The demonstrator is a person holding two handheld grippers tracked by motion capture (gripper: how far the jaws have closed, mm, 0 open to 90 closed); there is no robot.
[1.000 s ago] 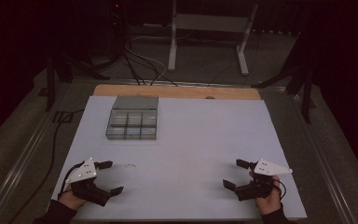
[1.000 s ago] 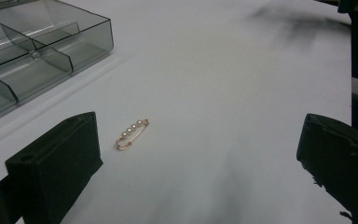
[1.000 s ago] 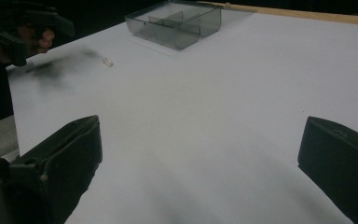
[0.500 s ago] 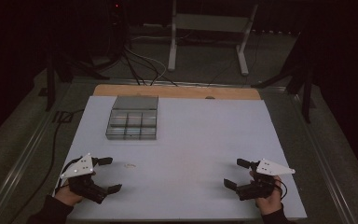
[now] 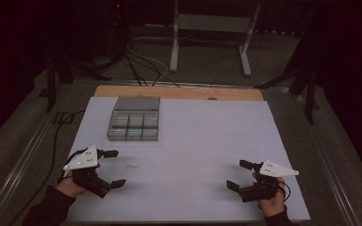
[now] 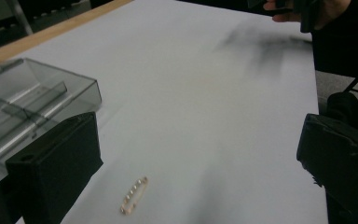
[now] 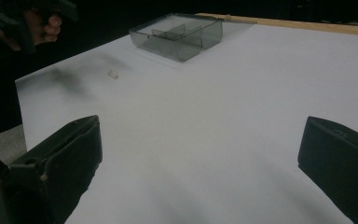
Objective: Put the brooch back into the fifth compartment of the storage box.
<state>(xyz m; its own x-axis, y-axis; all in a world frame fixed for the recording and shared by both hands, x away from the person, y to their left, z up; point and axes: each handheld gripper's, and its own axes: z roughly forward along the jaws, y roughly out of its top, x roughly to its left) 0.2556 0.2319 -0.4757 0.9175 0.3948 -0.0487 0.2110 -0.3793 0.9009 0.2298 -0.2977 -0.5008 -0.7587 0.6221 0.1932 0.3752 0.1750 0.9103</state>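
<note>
A small pale beaded loop (image 5: 131, 166) lies flat on the white table sheet (image 5: 198, 141) just right of my left gripper (image 5: 114, 168). In the left gripper view the loop (image 6: 133, 196) rests low between the wide-apart jaws; the gripper (image 6: 200, 158) is open and holds nothing. My right gripper (image 5: 238, 175) sits near the front right of the sheet, also open and empty (image 7: 200, 154). A clear grey compartment box (image 5: 134, 118) stands at the back left of the sheet, lid raised, and also shows as the box (image 7: 179, 32) and box (image 6: 23, 105).
A wooden board edge (image 5: 179, 92) runs behind the sheet. Cables (image 5: 141, 66) and a white stand (image 5: 212, 33) sit on the floor beyond. A metal rail (image 5: 23, 150) borders the left side. The other hand (image 7: 32, 23) shows far off.
My left gripper has edged slightly forward and right, toward the loop. The right gripper has shifted a little toward the front edge. Nothing was picked up.
</note>
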